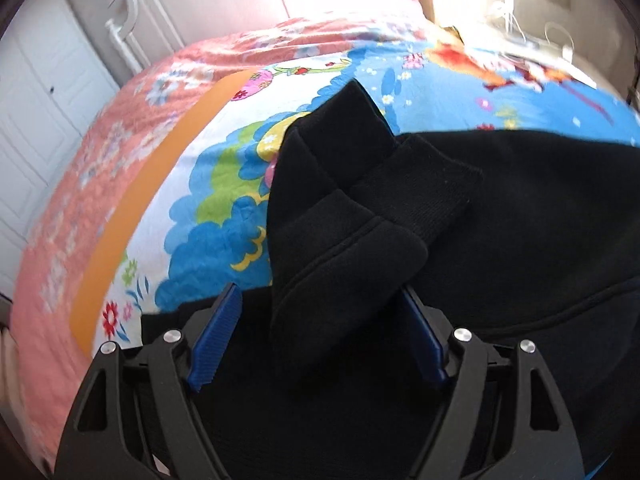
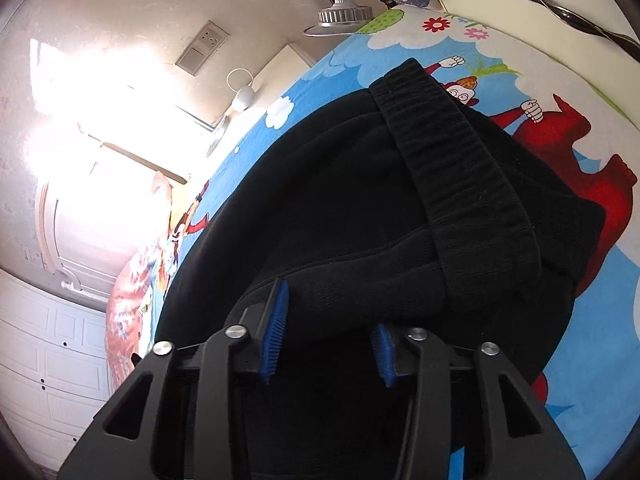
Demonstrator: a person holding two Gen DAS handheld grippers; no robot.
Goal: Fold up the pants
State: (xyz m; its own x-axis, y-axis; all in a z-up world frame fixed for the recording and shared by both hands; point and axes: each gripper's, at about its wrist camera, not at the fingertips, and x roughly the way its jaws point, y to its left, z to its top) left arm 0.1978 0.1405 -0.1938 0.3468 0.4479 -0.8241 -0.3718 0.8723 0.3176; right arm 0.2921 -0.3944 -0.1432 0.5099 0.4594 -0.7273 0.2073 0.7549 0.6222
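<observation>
Black fleece pants (image 1: 500,208) lie on a bed with a colourful cartoon blanket (image 1: 224,168). In the left wrist view the ribbed leg cuffs (image 1: 416,196) are piled near the fingers. My left gripper (image 1: 320,300) is open, with a fold of a black leg end lying between its blue pads (image 1: 216,332). In the right wrist view the pants (image 2: 320,200) show their ribbed elastic waistband (image 2: 460,176) running up and to the left. My right gripper (image 2: 332,312) is open, with a thick fold of the pants between its blue pads (image 2: 274,332).
A pink floral quilt (image 1: 80,208) covers the bed's left side. White panelled cupboards (image 1: 36,92) stand beyond it. A wall socket (image 2: 204,46), a lamp (image 2: 340,16) and a bright window (image 2: 92,92) are at the far side. A dark twisted metal rail (image 2: 576,20) is at the top right.
</observation>
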